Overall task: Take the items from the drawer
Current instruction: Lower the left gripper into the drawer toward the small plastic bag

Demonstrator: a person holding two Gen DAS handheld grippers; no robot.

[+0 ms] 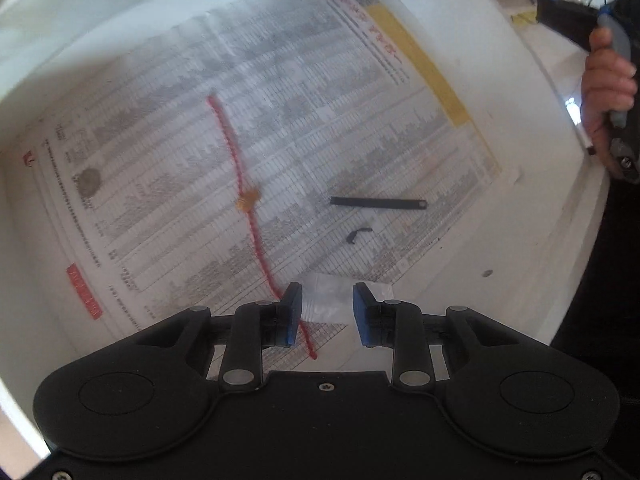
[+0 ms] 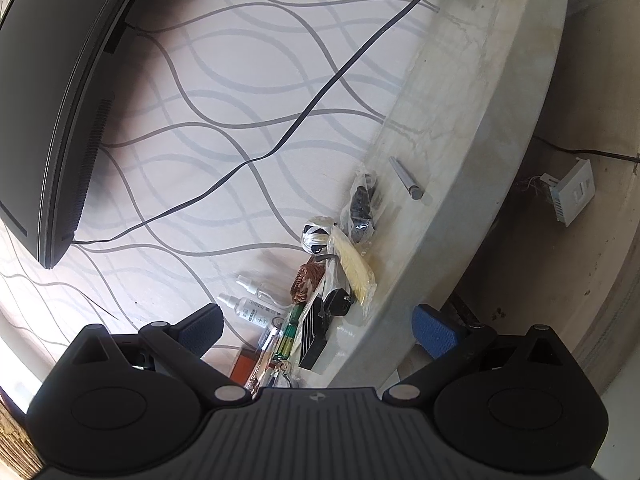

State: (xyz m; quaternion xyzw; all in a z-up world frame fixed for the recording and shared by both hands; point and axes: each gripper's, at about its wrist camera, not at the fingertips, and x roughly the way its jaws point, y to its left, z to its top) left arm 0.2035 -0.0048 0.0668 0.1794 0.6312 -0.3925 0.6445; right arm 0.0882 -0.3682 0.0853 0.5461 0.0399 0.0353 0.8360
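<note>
Two blue pads of the left hand-held gripper (image 1: 326, 310) stand narrowly apart around a clear plastic packet (image 1: 326, 300) near the drawer (image 1: 532, 216) front, beside a red cord (image 1: 240, 184). Right hand-held gripper (image 2: 318, 330) gapes wide, empty, above desk (image 2: 460, 120) clutter.

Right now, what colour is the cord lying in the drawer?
Red, with a small orange knot; the cord shows best in the left wrist view.

Left wrist view: bright, even light; the newspaper (image 1: 256, 128) print is smeared by motion blur, while the black gripper body stays sharp. Right wrist view: sharp, daylit, soft shadows beside the monitor (image 2: 52, 92). Both show strong fisheye bending and dark corners.
</note>
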